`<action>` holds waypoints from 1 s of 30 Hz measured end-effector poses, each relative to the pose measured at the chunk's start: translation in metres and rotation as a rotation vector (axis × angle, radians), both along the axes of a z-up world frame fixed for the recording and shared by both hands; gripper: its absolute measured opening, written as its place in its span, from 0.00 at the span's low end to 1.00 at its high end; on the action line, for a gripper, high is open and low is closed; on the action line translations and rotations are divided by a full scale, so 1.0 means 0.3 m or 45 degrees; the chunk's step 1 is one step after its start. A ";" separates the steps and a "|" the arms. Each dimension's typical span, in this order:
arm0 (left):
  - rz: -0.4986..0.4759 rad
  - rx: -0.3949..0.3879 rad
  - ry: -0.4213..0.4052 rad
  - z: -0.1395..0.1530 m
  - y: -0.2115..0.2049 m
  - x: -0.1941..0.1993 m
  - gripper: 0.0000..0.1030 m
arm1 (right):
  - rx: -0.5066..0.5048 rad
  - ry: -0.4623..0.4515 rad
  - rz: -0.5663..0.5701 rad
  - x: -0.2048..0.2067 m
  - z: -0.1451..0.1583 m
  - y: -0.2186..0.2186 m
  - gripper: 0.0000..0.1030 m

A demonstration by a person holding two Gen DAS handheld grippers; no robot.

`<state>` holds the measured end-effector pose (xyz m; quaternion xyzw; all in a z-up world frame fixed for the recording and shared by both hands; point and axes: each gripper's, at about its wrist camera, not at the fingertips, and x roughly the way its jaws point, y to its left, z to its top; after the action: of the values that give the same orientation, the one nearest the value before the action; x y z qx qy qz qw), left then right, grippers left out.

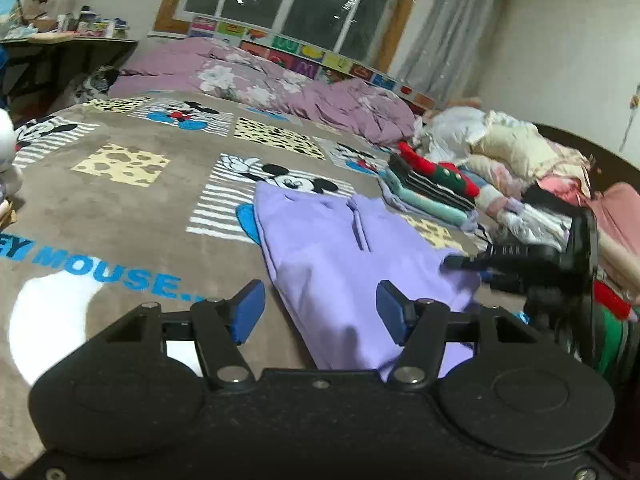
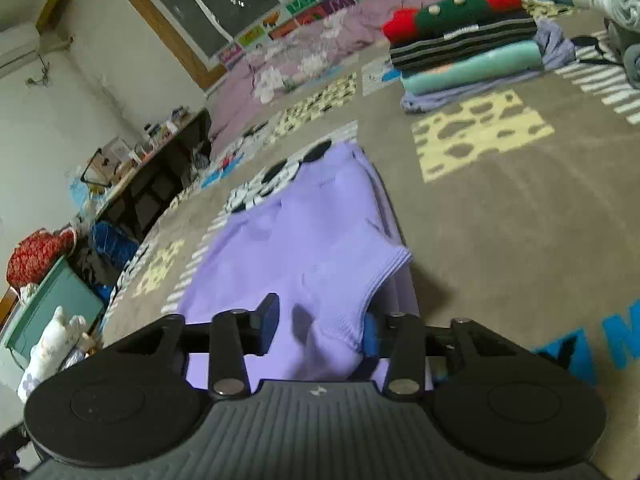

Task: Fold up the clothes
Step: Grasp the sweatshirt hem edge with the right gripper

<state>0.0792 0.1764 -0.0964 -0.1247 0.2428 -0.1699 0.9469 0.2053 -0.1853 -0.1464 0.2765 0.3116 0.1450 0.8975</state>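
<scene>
Bedroom scene: a wide bed (image 1: 120, 216) under a grey-brown cartoon-mouse blanket, a dark window behind it, a crumpled mauve duvet (image 1: 280, 88) along the far side. A neat stack of folded clothes (image 1: 432, 192), with a red-and-green knit on top, sits to the right, and behind it an unsorted heap of laundry (image 1: 520, 160) waits its turn.

Centre stage is the lilac garment (image 1: 340, 248), lying flat on the blanket just in front of both tools, partly folded by the look of it.

The right hand-held gripper (image 2: 320, 328) is in on the near ribbed edge, which is bunched up between its blue pads. The jaws have not closed right down, but they look clenched on that lilac cloth. From the left wrist view it shows as a dark blur at the garment's right edge.

The left hand-held gripper (image 1: 320, 312) hangs released, jaws apart, nothing between them. The near left edge of the garment runs just under its right pad.

My read: the next fold is being set up. To do it well, the left should take the matching near edge, so both grips sit level. Then lift only enough to clear the blanket, carry the edge across in one line, and lay it square onto the far edge. One risk is the right grip catching both layers and dragging the whole piece.
</scene>
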 end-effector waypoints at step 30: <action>-0.320 0.784 -0.167 -0.096 -0.466 -0.059 0.06 | 0.154 -0.382 -0.031 -0.170 0.285 -0.289 0.11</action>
<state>0.0615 0.0365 -0.1251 0.2091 0.2348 -0.2116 0.9254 0.1543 -0.2721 -0.0610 0.3089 0.1613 0.1922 0.9174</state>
